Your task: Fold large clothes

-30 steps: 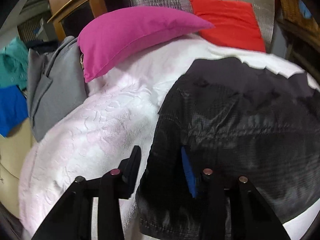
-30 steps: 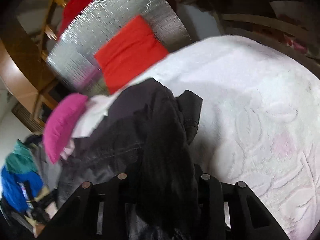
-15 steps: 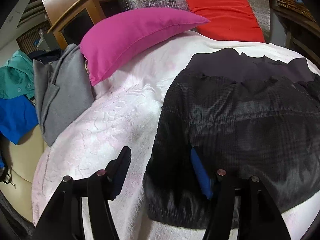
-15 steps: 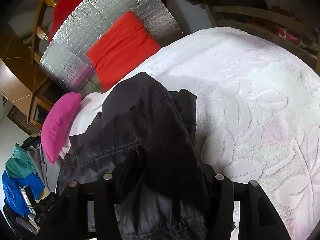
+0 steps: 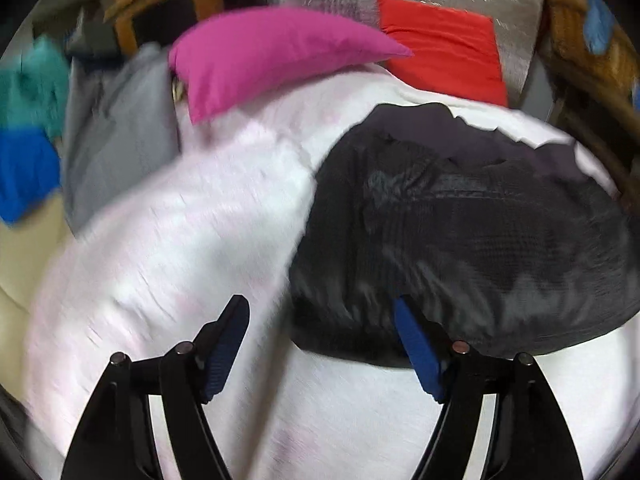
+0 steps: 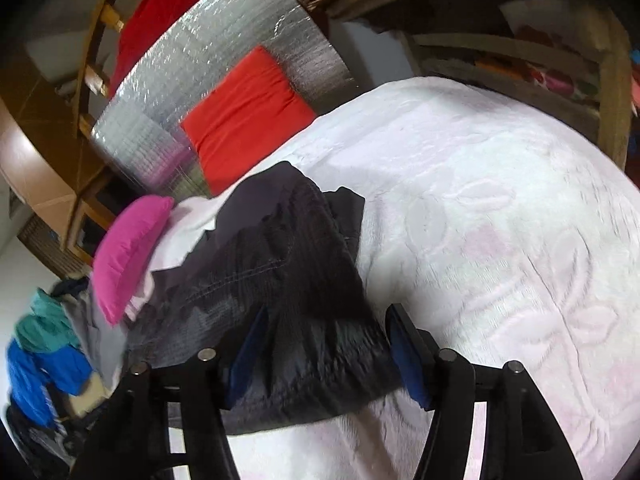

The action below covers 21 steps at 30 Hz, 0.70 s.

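The black jacket (image 5: pixel 460 232) lay bunched in a rough fold on the white bedspread (image 5: pixel 180 240), below the pink pillow (image 5: pixel 272 56). My left gripper (image 5: pixel 320 336) was opening over its near corner — nothing pinched. My right gripper (image 6: pixel 324 352) was opening too, the hem loose between its fingers (image 6: pixel 404 356) — I judged this a release, so the fold would stay put.

I count one black jacket (image 5: pixel 472 232) on one bed (image 5: pixel 180 240). Two cushions: one pink (image 5: pixel 272 56) at eleven o'clock, one red (image 5: pixel 444 52) at one. One grey garment (image 5: pixel 116 144), one teal (image 5: pixel 34 84), one blue (image 5: pixel 24 172) at nine.
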Motion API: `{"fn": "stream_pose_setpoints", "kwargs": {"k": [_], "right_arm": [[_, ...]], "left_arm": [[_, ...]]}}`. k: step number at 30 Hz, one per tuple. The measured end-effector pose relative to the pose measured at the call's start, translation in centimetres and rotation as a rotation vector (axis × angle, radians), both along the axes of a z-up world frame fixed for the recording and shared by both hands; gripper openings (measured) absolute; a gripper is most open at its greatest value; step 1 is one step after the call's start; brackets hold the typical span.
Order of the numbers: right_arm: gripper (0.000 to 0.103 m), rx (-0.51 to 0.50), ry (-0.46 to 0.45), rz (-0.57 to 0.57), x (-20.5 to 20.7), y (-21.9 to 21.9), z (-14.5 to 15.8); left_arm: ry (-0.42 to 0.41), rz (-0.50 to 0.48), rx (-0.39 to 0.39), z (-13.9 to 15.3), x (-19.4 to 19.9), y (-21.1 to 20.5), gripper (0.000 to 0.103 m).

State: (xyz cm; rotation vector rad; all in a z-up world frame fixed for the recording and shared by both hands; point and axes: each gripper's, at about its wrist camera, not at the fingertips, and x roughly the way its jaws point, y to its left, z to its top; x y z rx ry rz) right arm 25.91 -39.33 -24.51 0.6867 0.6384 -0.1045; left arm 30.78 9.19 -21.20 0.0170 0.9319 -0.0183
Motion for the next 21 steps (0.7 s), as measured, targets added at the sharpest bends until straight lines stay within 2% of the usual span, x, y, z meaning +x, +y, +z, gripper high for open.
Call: {"fn": "stream_pose_setpoints", "kwargs": {"k": [2,6,13,17,21], "right_arm": [[0.072,0.028,-0.016,0.002,-1.2,0.0,0.2],[0.073,0.107,-0.035,0.052,-2.4,1.2,0.0],[0.073,0.263,0.017,0.154,-2.7,4.5,-2.2],[0.074,0.371,0.037,0.112,-1.6,4.3,-4.2],[0.075,0.506,0.052,0.050,0.1,2.9,-6.6]], "left_arm": [[0.031,0.017,-0.098,-0.4,-0.5,0.6,0.076],[0.085,0.025,-0.229,-0.9,-1.4,0.3,0.076],[0.187,0.044,-0.358,-2.4,-1.9,-1.0,0.076],[0.195,0.096,-0.396,-3.3,-0.6,-0.8,0.076],[0.211,0.131,-0.494,-4.7,1.2,-0.6,0.077]]}}
